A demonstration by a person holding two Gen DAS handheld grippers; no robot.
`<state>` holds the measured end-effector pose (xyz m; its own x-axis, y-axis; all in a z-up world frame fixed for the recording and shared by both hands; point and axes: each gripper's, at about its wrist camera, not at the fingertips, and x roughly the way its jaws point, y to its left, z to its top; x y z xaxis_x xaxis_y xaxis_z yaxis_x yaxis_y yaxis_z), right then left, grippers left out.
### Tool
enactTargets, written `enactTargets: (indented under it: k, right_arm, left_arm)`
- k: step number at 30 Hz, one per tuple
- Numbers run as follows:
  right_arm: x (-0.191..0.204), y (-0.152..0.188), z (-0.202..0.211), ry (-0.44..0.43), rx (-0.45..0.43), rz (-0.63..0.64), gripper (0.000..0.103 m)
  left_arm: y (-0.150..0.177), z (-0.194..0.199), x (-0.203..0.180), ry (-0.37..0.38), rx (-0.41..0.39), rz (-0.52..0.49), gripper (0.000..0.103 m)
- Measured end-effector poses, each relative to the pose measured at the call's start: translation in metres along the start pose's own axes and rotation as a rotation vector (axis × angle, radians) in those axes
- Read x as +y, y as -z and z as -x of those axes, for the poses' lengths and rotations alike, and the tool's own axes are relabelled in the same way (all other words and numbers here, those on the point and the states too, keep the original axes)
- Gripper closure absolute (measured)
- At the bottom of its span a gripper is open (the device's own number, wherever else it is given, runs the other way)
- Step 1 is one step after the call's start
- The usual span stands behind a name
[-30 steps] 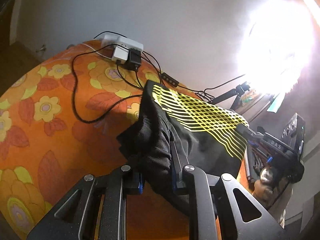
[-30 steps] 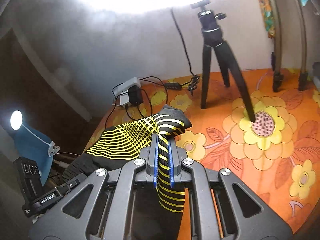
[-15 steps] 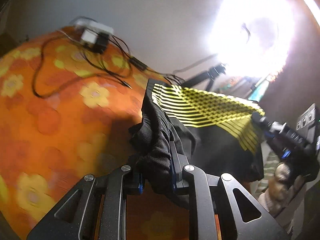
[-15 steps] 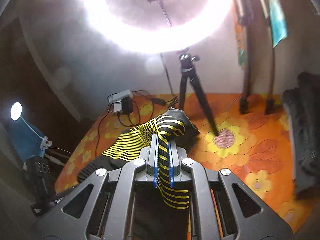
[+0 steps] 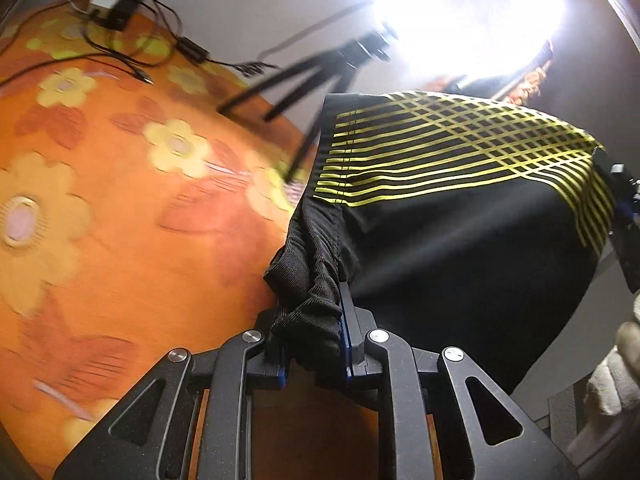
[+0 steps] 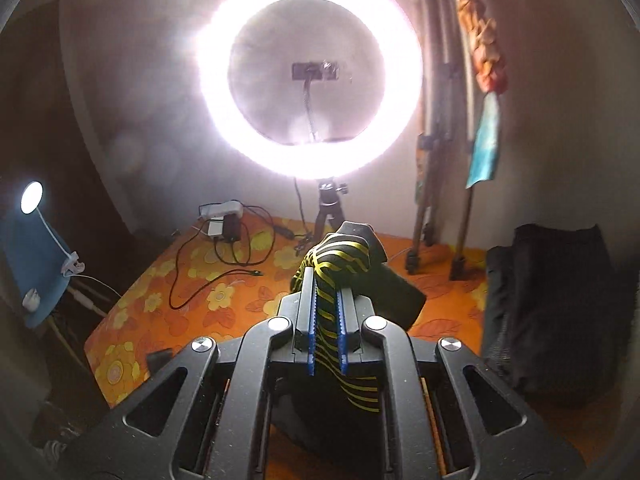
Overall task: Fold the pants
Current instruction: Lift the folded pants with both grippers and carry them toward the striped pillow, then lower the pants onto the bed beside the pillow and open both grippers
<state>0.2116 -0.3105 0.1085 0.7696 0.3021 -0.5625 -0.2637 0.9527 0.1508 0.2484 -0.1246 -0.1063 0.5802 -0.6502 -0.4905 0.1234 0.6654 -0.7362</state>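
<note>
The black pants with a yellow grid pattern hang stretched in the air between both grippers, above the orange flowered cloth. My left gripper is shut on a bunched black edge of the pants. My right gripper is shut on a yellow-striped edge of the pants, and it shows at the right edge of the left wrist view. The rest of the pants hangs below the right gripper, mostly hidden.
A ring light on a small tripod stands at the back of the cloth. A power strip with cables lies at the back left. Tall tripod legs and a black bag stand at the right.
Both grippers have risen and lifted the pants off the cloth. The pants are now spread taut between them, and both views have tilted up toward the ring light.
</note>
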Motion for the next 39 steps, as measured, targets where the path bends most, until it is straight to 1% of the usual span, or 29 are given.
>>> enactTargets:
  k: [7, 11, 13, 16, 18, 21, 23, 26, 27, 33, 36, 39]
  right_arm:
    - [-0.017, -0.012, 0.031, 0.033, -0.007, 0.060, 0.094]
    - [-0.037, -0.023, 0.046, 0.041, -0.022, 0.064, 0.094]
    - [-0.050, -0.031, 0.052, 0.057, -0.032, 0.074, 0.094]
    - [-0.073, -0.040, 0.061, 0.071, -0.046, 0.076, 0.094]
    - [-0.090, -0.047, 0.064, 0.085, -0.049, 0.077, 0.094]
    - [-0.123, -0.056, 0.064, 0.107, -0.050, 0.082, 0.094]
    - [-0.145, -0.059, 0.061, 0.129, -0.045, 0.078, 0.094]
    - [-0.188, -0.060, 0.049, 0.156, -0.029, 0.043, 0.094]
    - [-0.204, -0.059, 0.044, 0.169, -0.023, 0.031, 0.094]
    - [-0.308, -0.040, 0.012, 0.265, 0.019, -0.084, 0.094]
    - [-0.344, -0.029, -0.006, 0.276, 0.042, -0.122, 0.094]
    - [-0.367, -0.018, -0.034, 0.305, 0.086, -0.137, 0.094]
  left_arm:
    - [0.013, -0.033, -0.051, 0.038, -0.013, -0.022, 0.086]
    - [0.014, -0.050, -0.082, 0.047, -0.030, -0.044, 0.086]
    - [0.012, -0.060, -0.101, 0.051, -0.035, -0.065, 0.086]
    - [0.013, -0.069, -0.119, 0.055, -0.039, -0.096, 0.086]
    - [0.011, -0.081, -0.136, 0.047, -0.041, -0.131, 0.086]
    - [0.011, -0.098, -0.155, 0.040, -0.038, -0.164, 0.086]
    - [0.013, -0.110, -0.165, 0.034, -0.031, -0.185, 0.086]
    - [0.018, -0.133, -0.180, 0.018, -0.010, -0.222, 0.086]
    - [0.021, -0.143, -0.184, 0.012, 0.002, -0.237, 0.086]
    - [0.031, -0.167, -0.190, -0.021, 0.023, -0.281, 0.085]
    - [0.033, -0.171, -0.191, -0.037, 0.037, -0.319, 0.082]
    - [0.027, -0.171, -0.193, -0.053, 0.067, -0.348, 0.072]
